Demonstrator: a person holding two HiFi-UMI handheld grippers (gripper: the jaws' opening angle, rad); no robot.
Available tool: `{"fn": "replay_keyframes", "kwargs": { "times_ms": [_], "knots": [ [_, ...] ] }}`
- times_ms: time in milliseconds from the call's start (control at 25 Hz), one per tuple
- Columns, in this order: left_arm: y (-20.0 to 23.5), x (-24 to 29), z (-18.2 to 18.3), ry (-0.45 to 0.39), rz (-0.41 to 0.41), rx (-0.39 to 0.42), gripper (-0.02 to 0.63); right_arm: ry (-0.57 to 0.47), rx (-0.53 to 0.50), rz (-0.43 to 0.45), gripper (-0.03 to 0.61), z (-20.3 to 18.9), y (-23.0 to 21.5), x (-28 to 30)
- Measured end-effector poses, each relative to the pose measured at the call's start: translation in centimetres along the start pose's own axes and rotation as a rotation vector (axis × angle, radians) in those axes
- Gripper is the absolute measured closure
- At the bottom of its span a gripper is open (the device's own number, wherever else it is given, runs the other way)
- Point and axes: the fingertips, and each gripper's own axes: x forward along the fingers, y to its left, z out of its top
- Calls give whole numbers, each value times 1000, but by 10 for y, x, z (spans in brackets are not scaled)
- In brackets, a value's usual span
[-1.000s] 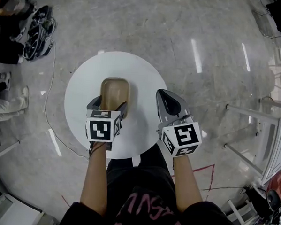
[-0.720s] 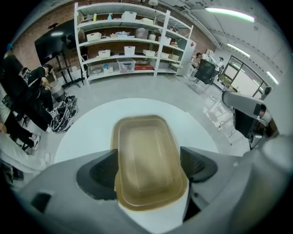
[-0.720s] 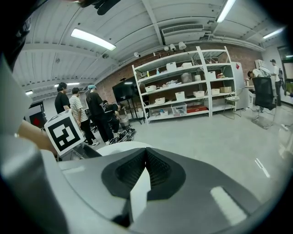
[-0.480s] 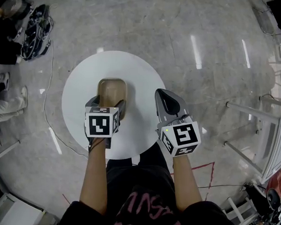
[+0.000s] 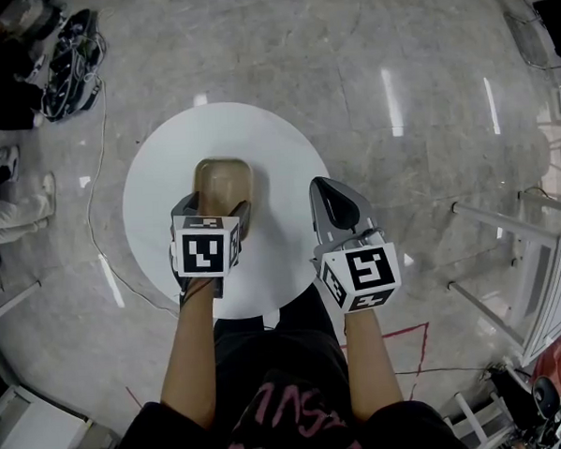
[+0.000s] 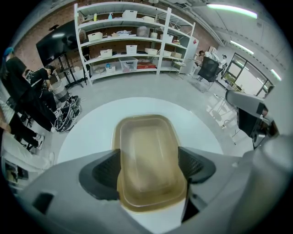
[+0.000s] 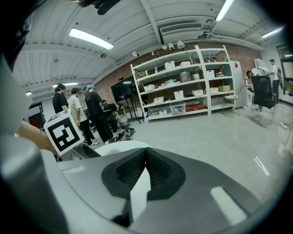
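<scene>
A shallow tan plastic tray (image 5: 224, 180) lies on a round white table (image 5: 257, 136). My left gripper (image 5: 215, 214) is shut on the tray's near end. In the left gripper view the two dark pads press against the tray (image 6: 146, 151) from either side, with the left gripper (image 6: 149, 166) low over the table (image 6: 91, 132). My right gripper (image 5: 328, 196) hovers above the table's right edge, shut with nothing in it. In the right gripper view the right gripper (image 7: 145, 171) has its jaws meeting, and the table's rim (image 7: 120, 147) and the left gripper's marker cube (image 7: 64, 132) show to the left.
Several people stand at the left by a bundle of cables and bags (image 5: 70, 61). White shelving with bins (image 6: 132, 41) lines the brick back wall. A metal frame (image 5: 507, 244) stands on the right. Red tape marks (image 5: 408, 339) lie on the grey floor.
The left gripper and the tray have shifted very slightly on the table. The right gripper has stayed in place and shut.
</scene>
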Motion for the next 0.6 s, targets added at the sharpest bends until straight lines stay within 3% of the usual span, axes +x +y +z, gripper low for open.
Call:
{"fn": "replay_keyframes", "kwargs": {
  "times_ms": [600],
  "knots": [
    [-4,-12,3,-56,-23,-1,229,-1,-9,12,571,2,7,-1]
  ]
}}
